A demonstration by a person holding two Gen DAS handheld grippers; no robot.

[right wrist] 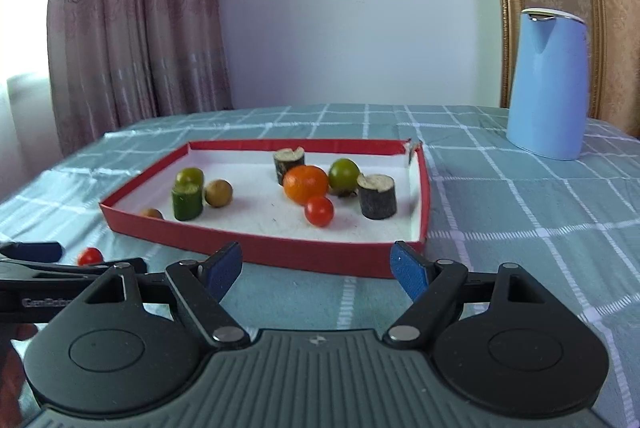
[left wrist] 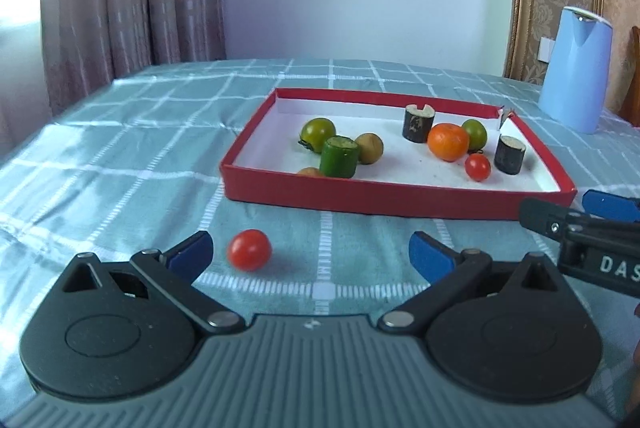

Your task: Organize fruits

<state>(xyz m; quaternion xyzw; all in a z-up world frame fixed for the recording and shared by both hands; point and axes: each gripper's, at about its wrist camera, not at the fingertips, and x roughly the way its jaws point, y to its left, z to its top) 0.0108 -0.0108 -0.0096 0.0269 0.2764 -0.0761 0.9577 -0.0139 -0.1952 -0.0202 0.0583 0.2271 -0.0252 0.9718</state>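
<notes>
Furthest left on the checked surface (left wrist: 100, 156) we see a loose cherry tomato (left wrist: 249, 250), lying between the wide-spread fingers of our left gripper (left wrist: 310, 252), close to the left pad and touched by neither. Beyond it sits the red tray (left wrist: 360, 198), holding a green fruit (left wrist: 318, 135), a green cylinder (left wrist: 339, 156), an orange (left wrist: 448, 141), a second cherry tomato (left wrist: 477, 167) and dark cylinders. Our right gripper (right wrist: 316, 264) stands open and empty before the tray's near wall. A blue jug (right wrist: 548, 84) stands far right.
</notes>
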